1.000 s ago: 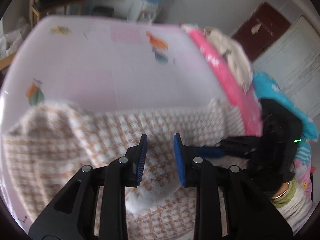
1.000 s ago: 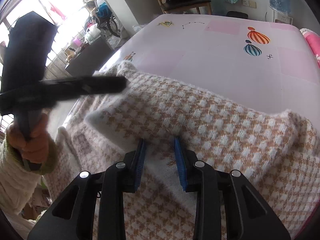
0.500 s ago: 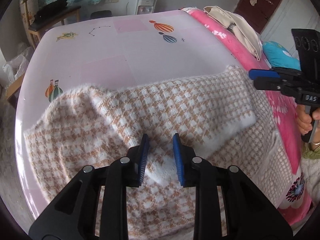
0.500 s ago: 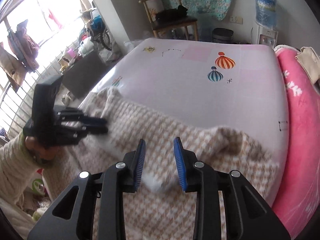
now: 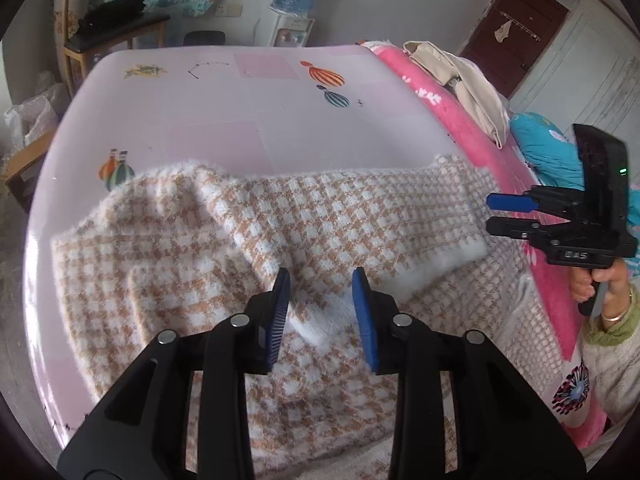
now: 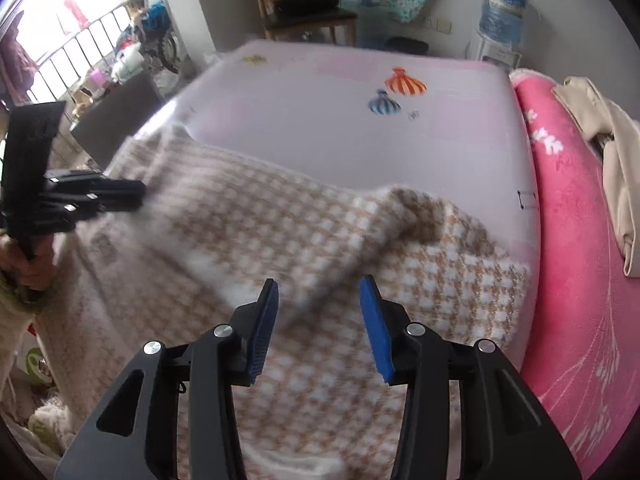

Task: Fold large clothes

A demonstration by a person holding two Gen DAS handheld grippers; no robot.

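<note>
We have the sweater (image 5: 288, 232) spread on the near half of the bed (image 5: 280, 120), top edge folded over; the left gripper (image 5: 320, 304) and right gripper (image 6: 318, 320) have just been opening, apparently empty though blurred; next we should smooth that fold flat.

Both wrist views angled steeply down, close above bed (image 5: 248, 128); share checked garment (image 6: 280, 240), far wall

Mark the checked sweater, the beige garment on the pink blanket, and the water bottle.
checked sweater (image 5: 340, 216): left wrist view, on the folded-over sleeve.
beige garment (image 5: 472, 88): left wrist view, on its middle.
water bottle (image 6: 503, 12): right wrist view, on the blue body.
</note>
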